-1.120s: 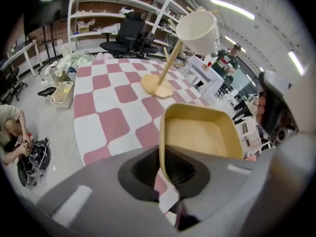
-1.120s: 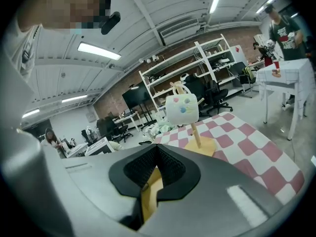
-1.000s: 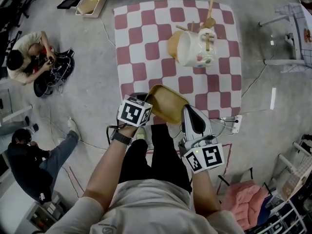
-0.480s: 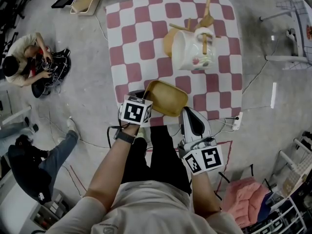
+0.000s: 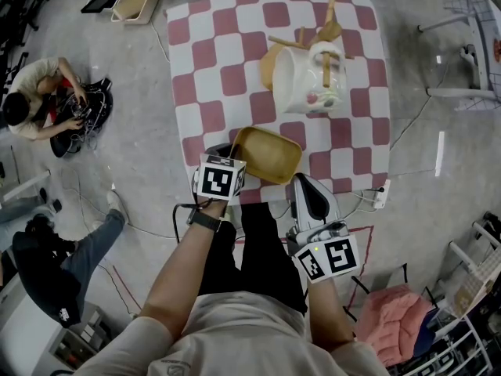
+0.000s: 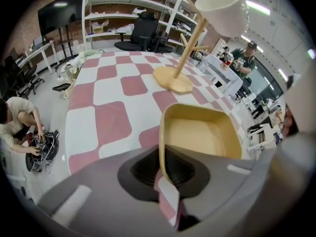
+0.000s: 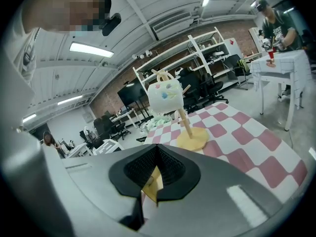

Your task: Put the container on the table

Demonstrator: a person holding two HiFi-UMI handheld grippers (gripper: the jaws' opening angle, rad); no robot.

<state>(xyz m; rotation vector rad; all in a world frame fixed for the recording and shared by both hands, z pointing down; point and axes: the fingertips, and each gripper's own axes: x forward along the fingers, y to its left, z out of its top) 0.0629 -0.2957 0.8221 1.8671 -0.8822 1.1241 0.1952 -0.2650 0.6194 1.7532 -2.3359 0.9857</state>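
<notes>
A shallow yellow container [image 5: 268, 154] hangs over the near edge of the red-and-white checked table [image 5: 211, 53]. My left gripper [image 5: 236, 149] is shut on its near-left wall. In the left gripper view the container [image 6: 200, 135] stretches away from the left gripper [image 6: 162, 158], whose jaws pinch the thin rim. My right gripper [image 5: 304, 180] stays just right of the container at the table's front edge. In the right gripper view the right gripper [image 7: 157, 154] is shut and holds nothing; a yellow sliver of the container shows behind the jaws.
A wooden mug tree with a white flowered mug [image 5: 309, 73] stands at the table's far right. People sit on the floor at left [image 5: 39, 92]. A power strip [image 5: 381, 197] lies by the table's right corner. A white side table [image 5: 470, 53] stands at the right.
My left gripper has carried the container forward, from just off the near edge to over the tabletop. The right gripper has hardly moved.
</notes>
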